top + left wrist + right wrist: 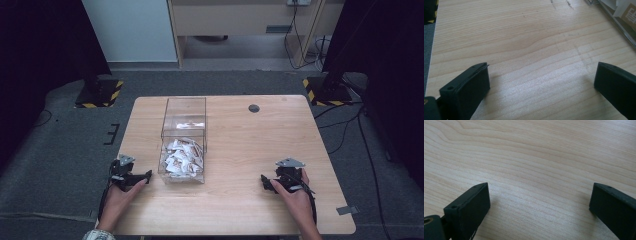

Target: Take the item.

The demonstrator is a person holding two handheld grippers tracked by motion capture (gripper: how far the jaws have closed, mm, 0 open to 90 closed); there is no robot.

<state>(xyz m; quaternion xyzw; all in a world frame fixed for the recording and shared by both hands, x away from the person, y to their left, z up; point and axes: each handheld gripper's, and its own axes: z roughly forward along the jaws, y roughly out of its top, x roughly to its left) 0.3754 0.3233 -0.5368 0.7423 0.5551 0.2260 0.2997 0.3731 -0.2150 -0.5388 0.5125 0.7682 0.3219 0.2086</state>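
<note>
- The left gripper (131,177) rests low on the wooden table (240,150) at about 8 o'clock, just beside the clear box (183,142). Its 2 jaws stand wide apart, with nothing between them.
- The right gripper (280,181) is at about 4 o'clock, well apart from the box. Its jaws are also spread wide, over bare wood.
- The paper packets (182,157) lie heaped in the near compartment of the box, around 7 o'clock of the table centre.
- Risk, in my judgement: the box walls are tall and transparent, so a jaw reaching in may strike the rim and push the box. The packets overlap, so 1 grip may lift several.
- The left gripper view shows the box corner (621,27) at 2 o'clock; the high view shows both hands together.
</note>
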